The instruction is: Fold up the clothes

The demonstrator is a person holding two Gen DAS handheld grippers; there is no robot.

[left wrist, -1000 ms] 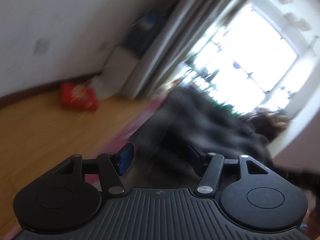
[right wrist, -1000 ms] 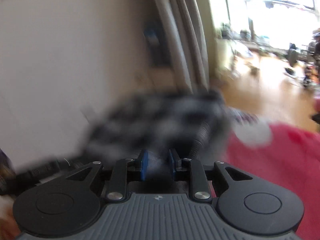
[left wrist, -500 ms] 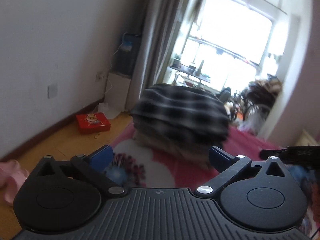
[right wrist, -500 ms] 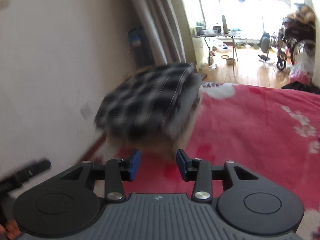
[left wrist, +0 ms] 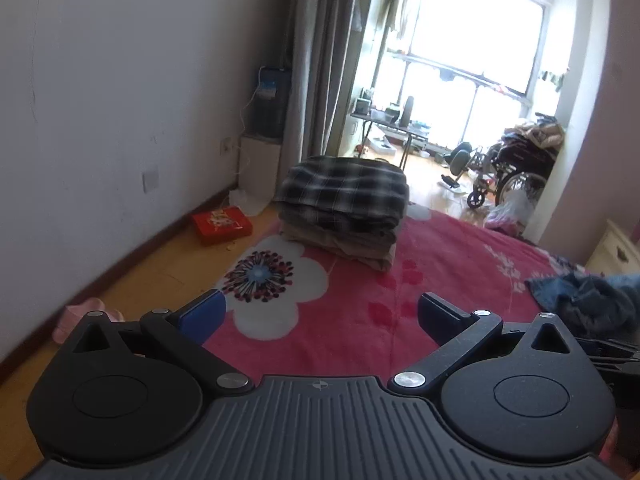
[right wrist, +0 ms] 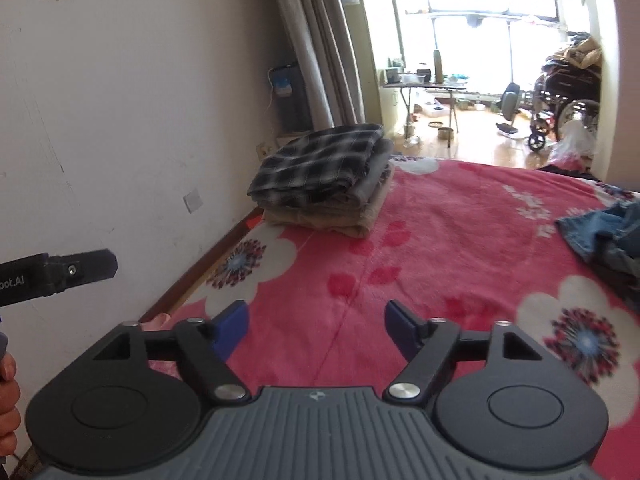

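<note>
Showing both grippers above a red flowered blanket [right wrist: 460, 216], this moment fell between garments. The left gripper [left wrist: 320, 316] had its jaws spread wide with nothing between them; the right gripper [right wrist: 316, 328] had its jaws opening, also with nothing between them. The folded stack [left wrist: 344, 208], a plaid shirt on top of beige pieces, sat squared at the far left corner of the blanket, well apart from both tools. Crumpled jeans [right wrist: 600, 232] lay at the right edge, near the right gripper's side. The step in hand was judged to be reaching for those jeans. To do it well, each gripper would best take a separate point along one edge, such as the waistband, so that the cloth could be drawn flat on the open middle of the blanket before any fold; a pinch through bunched layers would likely carry creases into the fold. The jeans were cut off by the frame in both views, so their waistband and legs could not be told apart. The count of pieces in the stack was unclear. A hand [right wrist: 6, 408] showed only at the frame edge.
</note>
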